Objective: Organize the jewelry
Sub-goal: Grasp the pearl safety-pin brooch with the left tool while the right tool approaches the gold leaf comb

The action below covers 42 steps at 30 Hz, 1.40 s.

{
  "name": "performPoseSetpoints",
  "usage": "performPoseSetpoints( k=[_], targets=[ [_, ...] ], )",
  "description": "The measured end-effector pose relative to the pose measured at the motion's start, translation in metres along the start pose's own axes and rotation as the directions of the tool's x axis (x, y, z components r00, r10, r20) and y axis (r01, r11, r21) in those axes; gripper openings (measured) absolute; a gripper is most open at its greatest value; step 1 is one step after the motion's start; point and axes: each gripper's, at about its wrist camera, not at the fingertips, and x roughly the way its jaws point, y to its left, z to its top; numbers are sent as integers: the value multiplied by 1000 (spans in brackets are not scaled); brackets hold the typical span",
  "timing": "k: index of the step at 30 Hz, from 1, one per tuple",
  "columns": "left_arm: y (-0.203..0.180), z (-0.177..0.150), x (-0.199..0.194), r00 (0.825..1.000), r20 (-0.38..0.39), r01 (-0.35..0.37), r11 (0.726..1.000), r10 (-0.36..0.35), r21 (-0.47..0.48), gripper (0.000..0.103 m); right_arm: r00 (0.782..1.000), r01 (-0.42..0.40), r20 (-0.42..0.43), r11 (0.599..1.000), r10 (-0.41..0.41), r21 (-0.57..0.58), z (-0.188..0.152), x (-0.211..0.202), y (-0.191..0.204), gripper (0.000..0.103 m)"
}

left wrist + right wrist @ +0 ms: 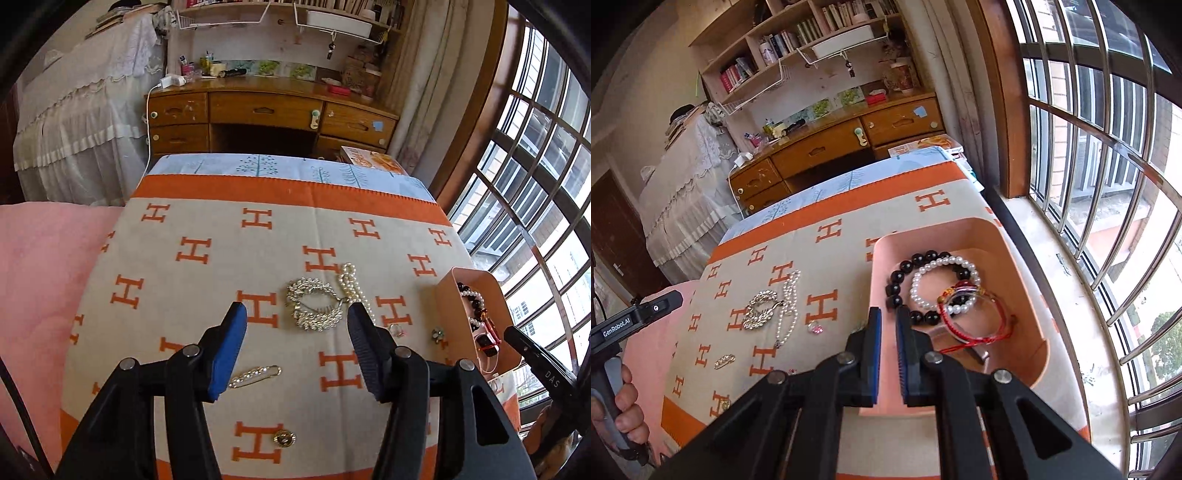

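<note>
My left gripper (295, 314) is open and empty, just above the H-patterned blanket (207, 280), its fingertips either side of a silver rhinestone leaf brooch (314, 304). A pearl necklace (352, 284) lies against the brooch's right side. A rhinestone hair clip (255, 376), a small gold button piece (283, 438), a small ring (396, 329) and a small flower stud (437, 335) lie around it. My right gripper (887, 317) is nearly shut with a narrow gap, empty, over the near wall of a pink tray (1015, 236). The tray holds a black bead bracelet (897, 286), a pearl bracelet (923, 284) and a red string bracelet (975, 325).
The brooch (760, 309), the necklace (788, 314) and the hair clip (724, 361) also show in the right wrist view. A wooden desk (266, 107) stands beyond the bed. A barred window (1089, 166) runs along the right side. A pink quilt (40, 280) lies to the left.
</note>
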Motion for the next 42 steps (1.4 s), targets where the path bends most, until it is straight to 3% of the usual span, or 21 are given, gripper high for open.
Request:
performPoseSetpoints(
  k=[12,15,17,20,24,32,33,35,36,42],
  targets=[
    [46,-20,-3,999,-5,-53,998,53,-15,56,997,-60,-58,985,52,-161,-16,5,72,8],
    [47,-26,9,997,-32,-65,997,67,46,56,993,-91,-96,979,74,-185,-16,14,85,8],
    [45,-31,21,998,-59,-30,993,37,118,56,988,-113,-126,975,90,-194,-15,21,93,8],
    [42,-41,40,993,-116,12,967,19,256,56,981,-134,-163,969,101,-207,-13,32,103,8],
    [43,-51,62,986,-158,20,907,51,420,56,973,-155,-202,960,108,-233,-12,44,116,8],
    [46,-45,82,962,-271,164,860,-31,482,56,953,-216,-270,932,137,-290,-9,61,137,8],
    [44,-45,83,959,-279,177,850,-37,496,56,949,-226,-283,926,140,-302,-8,65,140,12],
    [39,-45,88,954,-297,193,829,-35,524,56,942,-247,-304,907,142,-342,-4,71,146,34],
    [36,-45,91,951,-309,198,821,-28,536,56,938,-263,-313,891,147,-369,-3,74,150,38],
    [32,-40,105,924,-380,256,805,-41,536,55,887,-375,-446,756,124,-536,7,110,176,40]
  ],
)
